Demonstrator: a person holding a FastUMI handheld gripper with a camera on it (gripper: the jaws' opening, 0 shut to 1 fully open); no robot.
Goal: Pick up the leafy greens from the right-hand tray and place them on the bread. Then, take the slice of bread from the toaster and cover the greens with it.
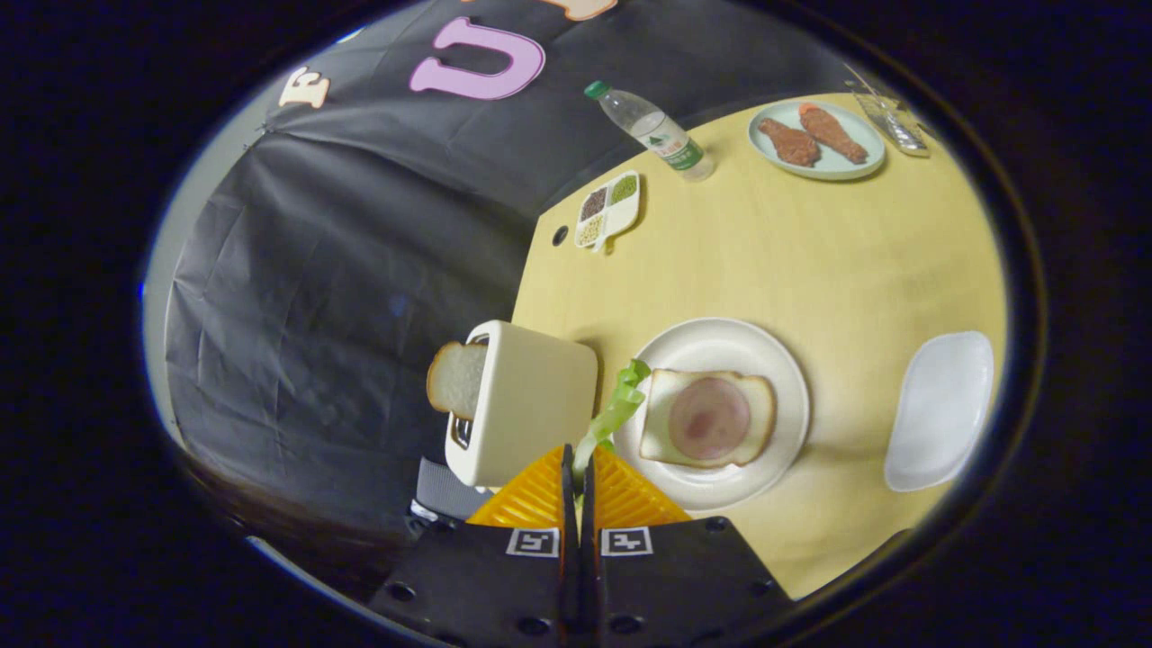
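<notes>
Green leaf (616,409) pinched in my closed claw (576,468), hanging between toaster (526,409) and plate (720,337). Carrying step; next, I judge, swing over the ham-topped bread (661,432) and release.

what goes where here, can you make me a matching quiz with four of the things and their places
Things:
1. leafy greens
2. ham slice
3. bread slice
4. fried pieces

Places:
A. in the toaster slot
B. on the far green plate
C. pinched in the hand-held gripper
D. on the bread on the white plate

Pairs: 1-C, 2-D, 3-A, 4-B
</notes>
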